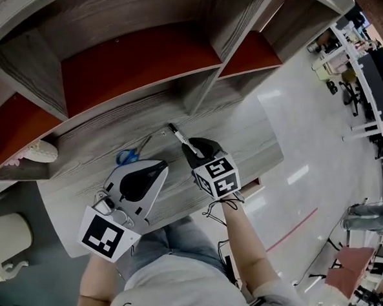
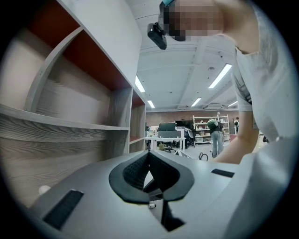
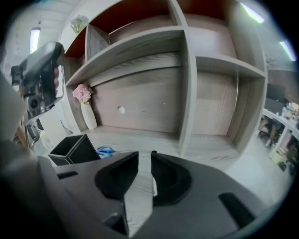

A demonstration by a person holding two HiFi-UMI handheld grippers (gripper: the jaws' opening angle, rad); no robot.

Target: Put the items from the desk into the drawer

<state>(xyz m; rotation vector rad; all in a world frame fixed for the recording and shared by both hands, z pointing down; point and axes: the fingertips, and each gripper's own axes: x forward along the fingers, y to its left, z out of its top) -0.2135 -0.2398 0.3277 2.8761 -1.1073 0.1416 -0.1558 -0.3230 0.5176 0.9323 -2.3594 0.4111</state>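
Observation:
A white pen [image 1: 179, 137] with a black tip lies on the grey wood desk [image 1: 250, 146], pointing at the shelf. My right gripper [image 1: 189, 146] is at its near end. In the right gripper view the right gripper [image 3: 145, 158] is open by a narrow gap, and a sliver of the pen [image 3: 154, 185] shows along the right-hand jaw's inner side. Blue-handled scissors [image 1: 129, 155] [image 3: 106, 151] lie left of it. My left gripper [image 1: 159, 170] hovers just near of the scissors. The left gripper [image 2: 148, 156] is shut and empty, pointing out at the room. No drawer is in view.
A black open box [image 3: 74, 149] stands on the desk at the left, and a white vase of pink flowers [image 3: 84, 106] stands behind it. Shelf compartments with red backs [image 1: 139, 62] rise behind the desk. Office furniture [image 1: 370, 82] stands across the floor to the right.

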